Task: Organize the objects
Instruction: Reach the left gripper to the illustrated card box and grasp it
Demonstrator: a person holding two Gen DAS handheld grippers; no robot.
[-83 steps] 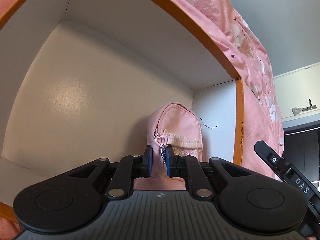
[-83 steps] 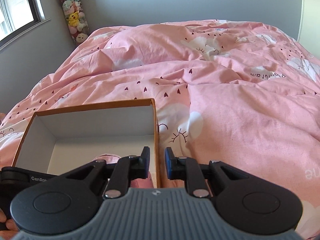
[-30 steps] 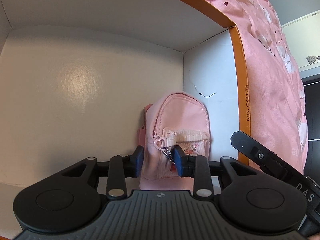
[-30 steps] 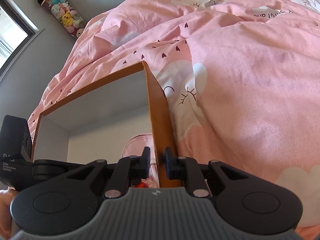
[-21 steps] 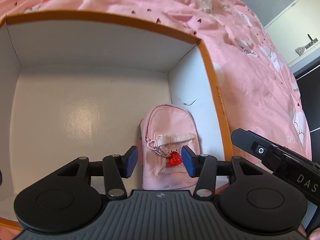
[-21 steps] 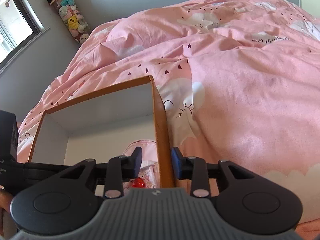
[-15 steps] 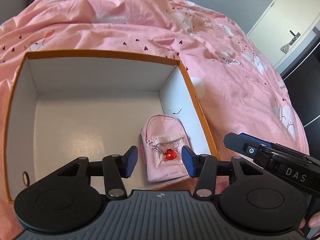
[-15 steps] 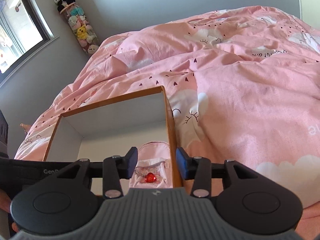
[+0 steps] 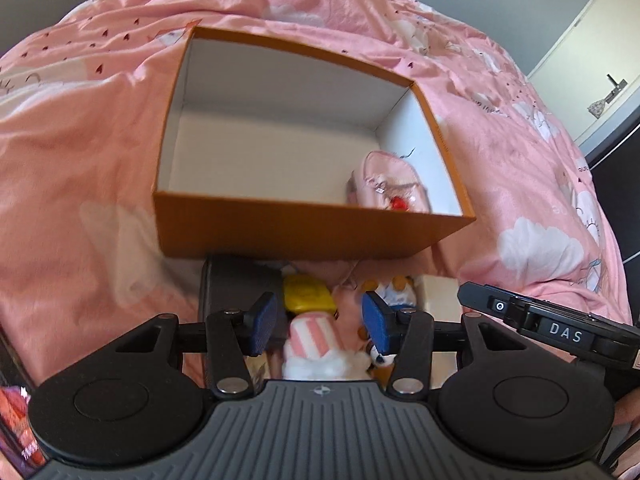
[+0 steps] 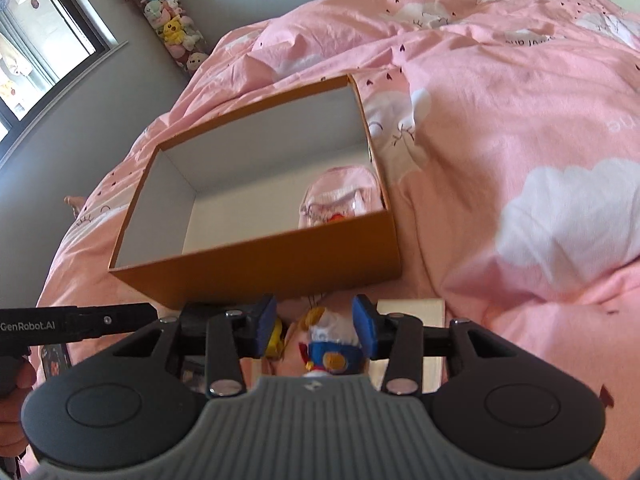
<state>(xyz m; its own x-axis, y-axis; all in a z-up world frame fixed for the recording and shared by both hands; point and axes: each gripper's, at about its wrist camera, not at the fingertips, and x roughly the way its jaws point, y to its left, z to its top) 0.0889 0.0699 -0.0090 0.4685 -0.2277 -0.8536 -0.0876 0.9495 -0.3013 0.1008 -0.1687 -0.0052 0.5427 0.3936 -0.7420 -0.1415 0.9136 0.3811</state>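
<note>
An orange box (image 9: 300, 232) with a white inside lies on the pink duvet. A small pink backpack (image 9: 388, 188) with a red heart charm stands in its near right corner, also visible as the backpack (image 10: 340, 196) behind the box wall (image 10: 256, 256). My left gripper (image 9: 320, 322) is open, hovering in front of the box over a pink-striped toy (image 9: 312, 336) and a yellow toy (image 9: 308, 300). My right gripper (image 10: 316, 320) is open above a blue-and-white toy (image 10: 328, 352). No pad touches anything.
A dark flat object (image 9: 240, 280) and a white box (image 10: 412, 308) lie with the toys at the box's near side. The rumpled duvet (image 10: 520, 120) surrounds everything. A tube of plush toys (image 10: 172, 20) stands by the window (image 10: 40, 40). A hand (image 10: 16, 384) holds the left gripper's handle.
The left jaws opened off the backpack and the right jaws off the box's wall. Both grippers pulled back and up out of the box, bringing the toys in front of it into view.
</note>
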